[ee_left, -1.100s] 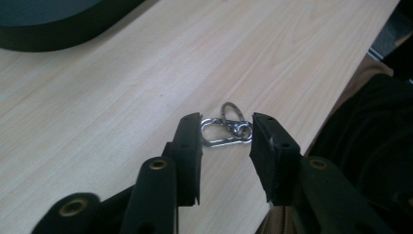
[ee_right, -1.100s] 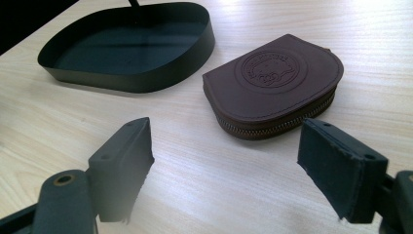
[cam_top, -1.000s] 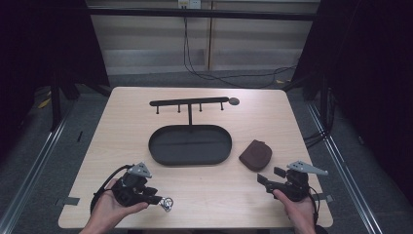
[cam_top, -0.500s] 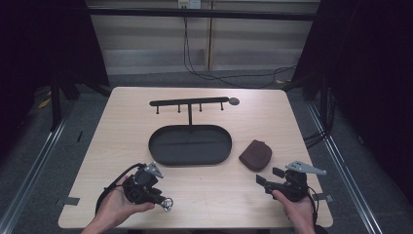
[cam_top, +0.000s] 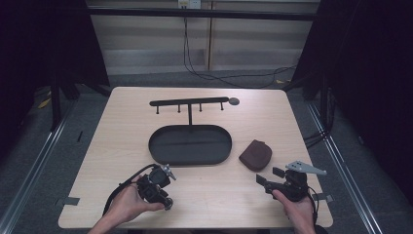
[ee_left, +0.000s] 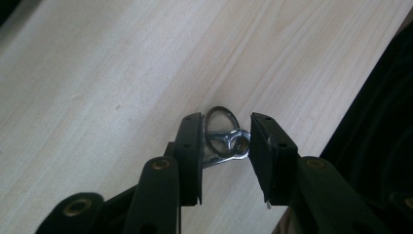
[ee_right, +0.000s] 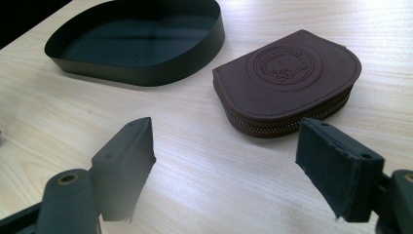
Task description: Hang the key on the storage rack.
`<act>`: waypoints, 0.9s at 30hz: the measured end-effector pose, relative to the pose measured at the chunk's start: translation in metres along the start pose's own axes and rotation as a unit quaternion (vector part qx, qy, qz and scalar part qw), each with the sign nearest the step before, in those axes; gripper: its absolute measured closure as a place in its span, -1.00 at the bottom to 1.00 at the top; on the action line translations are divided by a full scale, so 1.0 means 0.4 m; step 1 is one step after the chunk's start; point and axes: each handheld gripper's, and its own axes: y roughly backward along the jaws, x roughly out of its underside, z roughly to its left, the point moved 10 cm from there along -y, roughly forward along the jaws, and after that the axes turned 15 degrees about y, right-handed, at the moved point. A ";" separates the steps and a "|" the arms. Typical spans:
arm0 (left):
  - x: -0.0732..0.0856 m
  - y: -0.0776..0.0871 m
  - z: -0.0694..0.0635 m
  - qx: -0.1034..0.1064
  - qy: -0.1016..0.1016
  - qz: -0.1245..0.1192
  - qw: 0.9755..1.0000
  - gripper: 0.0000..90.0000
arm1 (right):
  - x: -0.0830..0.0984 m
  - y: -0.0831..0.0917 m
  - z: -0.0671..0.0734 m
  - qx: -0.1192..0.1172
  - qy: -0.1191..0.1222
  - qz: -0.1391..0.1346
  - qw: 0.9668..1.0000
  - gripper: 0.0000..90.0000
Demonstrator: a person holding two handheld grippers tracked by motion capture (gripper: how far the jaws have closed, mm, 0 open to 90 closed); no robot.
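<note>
Pale wooden tabletop (cam_top: 122,126) | left gripper (ee_left: 226,139) fingers straddling key ring (ee_left: 223,136) at six o'clock edge, having just been widening, not gripping | right gripper (ee_right: 234,161) gaping, idle, facing coin pouch (ee_right: 287,80) | step: grasping ring | next: close, lift toward tray (cam_top: 158,151) at twelve o'clock.

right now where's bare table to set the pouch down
Bare patches: between the tray and the table's left edge, and the right back corner beyond the pouch. The front strip is crowded, with the left gripper over a key ring.
</note>
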 end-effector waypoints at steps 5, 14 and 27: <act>0.003 -0.010 0.002 0.000 0.001 0.017 1.000 0.52 | 0.000 0.000 0.002 -0.002 0.000 0.002 1.000 -0.52; 0.003 -0.015 0.002 0.006 -0.006 0.025 1.000 0.68 | 0.004 -0.004 0.007 -0.006 0.002 0.008 1.000 -0.51; 0.011 -0.021 -0.028 0.013 -0.046 0.044 0.998 0.91 | 0.008 -0.007 0.008 -0.008 0.004 0.013 1.000 -0.51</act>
